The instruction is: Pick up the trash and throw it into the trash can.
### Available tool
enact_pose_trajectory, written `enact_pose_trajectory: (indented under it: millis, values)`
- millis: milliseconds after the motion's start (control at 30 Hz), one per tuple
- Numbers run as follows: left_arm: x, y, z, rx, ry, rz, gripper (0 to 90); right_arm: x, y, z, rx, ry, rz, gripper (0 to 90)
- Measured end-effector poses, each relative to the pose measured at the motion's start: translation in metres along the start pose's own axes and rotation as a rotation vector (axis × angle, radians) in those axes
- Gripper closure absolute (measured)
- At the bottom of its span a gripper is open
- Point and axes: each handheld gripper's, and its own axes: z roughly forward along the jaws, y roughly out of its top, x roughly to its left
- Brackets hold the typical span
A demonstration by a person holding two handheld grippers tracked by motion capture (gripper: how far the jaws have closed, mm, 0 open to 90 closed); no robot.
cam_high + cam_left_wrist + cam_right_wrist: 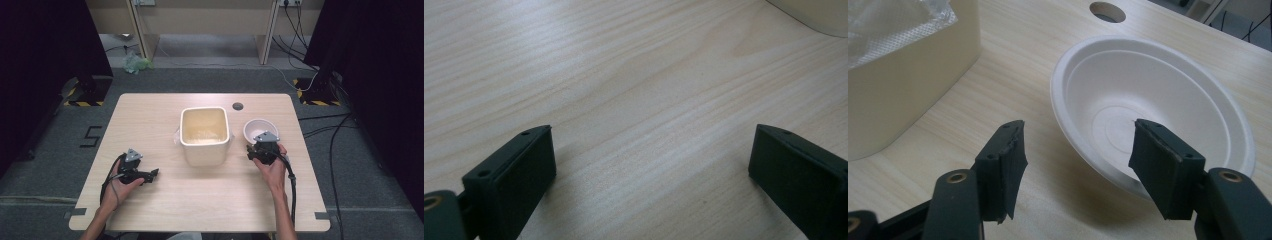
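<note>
The white paper bowl [1153, 107] sits right of centre in the right gripper view, and in the high view [260, 129] just right of the cream square tub [204, 135]. The right gripper [1077, 150] straddles the bowl's near rim, one jaw outside, one over the inside, apart and not yet pressing. The thin rim could buckle or the light bowl skid if the pinch lands off-square.

The right gripper view also shows clear plastic film [895, 25] in the tub at upper left, which the high view blurs. The left gripper [651, 160], jaws wide apart, rests over bare wooden table [624, 75], at lower left in the high view [150, 174].
</note>
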Motion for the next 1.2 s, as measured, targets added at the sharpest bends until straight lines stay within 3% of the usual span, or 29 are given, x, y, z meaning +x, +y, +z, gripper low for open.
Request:
enact_pose_trajectory:
  millis: [167, 333, 367, 433, 667, 700, 767, 1033, 1100, 1200]
  values:
    - [0.0, 0.0, 0.0, 0.0, 0.0, 0.0, 4.0, 0.001, -0.002, 0.007, 0.01, 0.001, -0.031, 40.8]
    - [0.0, 0.0, 0.0, 0.0, 0.0, 0.0, 4.0, 0.0, -0.004, 0.013, 0.018, -0.007, -0.033, 45.8]
    - [0.0, 0.0, 0.0, 0.0, 0.0, 0.0, 4.0, -0.001, -0.006, 0.016, 0.024, -0.017, -0.05, 52.2]
    - [0.0, 0.0, 0.0, 0.001, -0.001, 0.001, 4.0, -0.001, -0.006, 0.016, 0.026, -0.02, -0.053, 55.3]
    - [0.0, 0.0, 0.0, 0.0, 0.0, 0.0, 4.0, -0.001, -0.006, 0.011, 0.006, -0.049, -0.132, 77.5]
    - [0.0, 0.0, 0.0, 0.0, 0.0, 0.0, 4.0, -0.001, -0.006, 0.009, -0.001, -0.056, -0.161, 80.1]
    - [0.0, 0.0, 0.0, 0.0, 0.0, 0.0, 4.0, 0.0, -0.004, 0.0, -0.016, -0.058, -0.165, 82.9]
    - [0.0, 0.0, 0.0, 0.0, 0.0, 0.0, 3.9, 0.003, 0.002, -0.031, -0.053, -0.019, -0.125, 84.6]
    - [0.0, 0.0, 0.0, 0.001, 0.0, 0.0, 4.0, 0.007, 0.004, -0.044, -0.062, -0.011, -0.131, 84.7]
    - [0.0, 0.0, 0.0, 0.004, -0.002, 0.001, 3.9, 0.009, 0.005, -0.05, -0.063, -0.019, -0.141, 84.8]
